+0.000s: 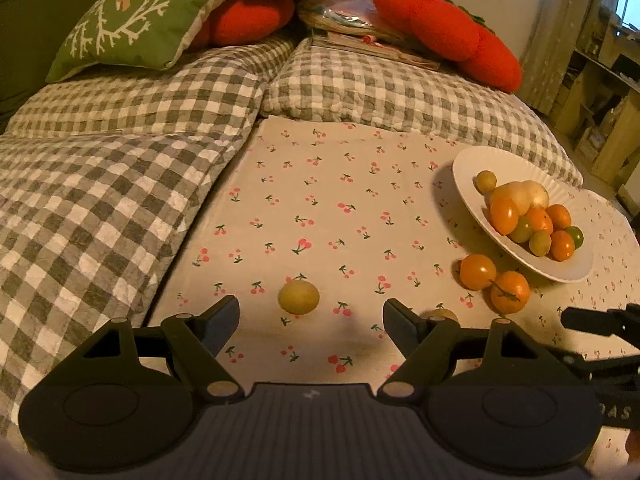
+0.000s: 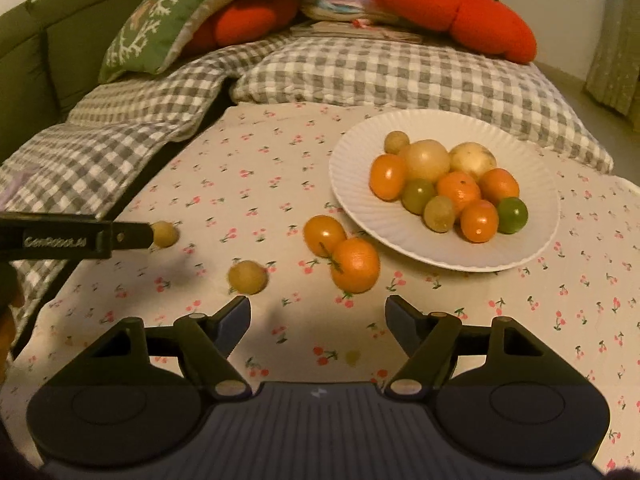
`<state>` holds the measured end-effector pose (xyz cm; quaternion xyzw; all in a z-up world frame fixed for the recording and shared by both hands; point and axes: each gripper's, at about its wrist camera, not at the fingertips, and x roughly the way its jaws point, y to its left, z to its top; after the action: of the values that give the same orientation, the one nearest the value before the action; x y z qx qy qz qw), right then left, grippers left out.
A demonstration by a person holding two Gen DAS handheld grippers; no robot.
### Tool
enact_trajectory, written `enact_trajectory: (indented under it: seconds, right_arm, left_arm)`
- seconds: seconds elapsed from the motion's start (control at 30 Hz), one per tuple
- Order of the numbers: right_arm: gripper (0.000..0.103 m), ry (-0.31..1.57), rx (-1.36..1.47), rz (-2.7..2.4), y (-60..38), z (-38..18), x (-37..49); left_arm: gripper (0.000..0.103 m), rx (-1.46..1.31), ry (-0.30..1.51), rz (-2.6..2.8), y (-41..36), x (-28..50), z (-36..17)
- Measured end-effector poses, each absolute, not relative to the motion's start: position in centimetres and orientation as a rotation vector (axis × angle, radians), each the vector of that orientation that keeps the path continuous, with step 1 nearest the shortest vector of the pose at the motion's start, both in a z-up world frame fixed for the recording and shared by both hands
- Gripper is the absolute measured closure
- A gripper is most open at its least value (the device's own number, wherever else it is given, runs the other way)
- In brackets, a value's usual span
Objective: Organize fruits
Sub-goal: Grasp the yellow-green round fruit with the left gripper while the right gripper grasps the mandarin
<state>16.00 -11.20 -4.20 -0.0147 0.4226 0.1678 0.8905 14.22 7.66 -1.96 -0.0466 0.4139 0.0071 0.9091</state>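
A white plate (image 2: pixel 520 258) holds several orange, green and pale fruits; it also shows in the left wrist view (image 1: pixel 468 168). On the cherry-print cloth lie two orange fruits (image 2: pixel 344 254), touching each other, and two small yellowish fruits (image 2: pixel 247 277) (image 2: pixel 165 234). My left gripper (image 1: pixel 311 318) is open, with one yellowish fruit (image 1: pixel 299 297) just ahead between its fingers; another (image 1: pixel 442 314) is half hidden behind its right finger. My right gripper (image 2: pixel 318 314) is open and empty, just short of the orange pair. The left gripper's finger (image 2: pixel 80 236) shows at the left edge.
A cherry-print cloth (image 2: pixel 280 152) covers the surface. Behind it lie grey checked quilts (image 1: pixel 120 184), a green patterned cushion (image 1: pixel 132 20) and red plush cushions (image 1: pixel 448 28). Shelves (image 1: pixel 600 100) stand at the far right.
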Motion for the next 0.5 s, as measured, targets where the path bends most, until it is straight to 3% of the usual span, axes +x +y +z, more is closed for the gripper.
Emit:
enact_trajectory:
  seconds: [0.23,0.5]
  right_arm:
    - [0.039,0.842,-0.043,0.306,-11.0,-5.9,17.7]
    - [0.039,0.828,-0.054,0.276,-10.4,-7.3,18.8]
  left_arm:
    - [0.034,-0.128,0.881,0.04,8.2,15.4,-3.1]
    - [0.034,-0.155,0.902,0.054,8.7,16.1,-3.8]
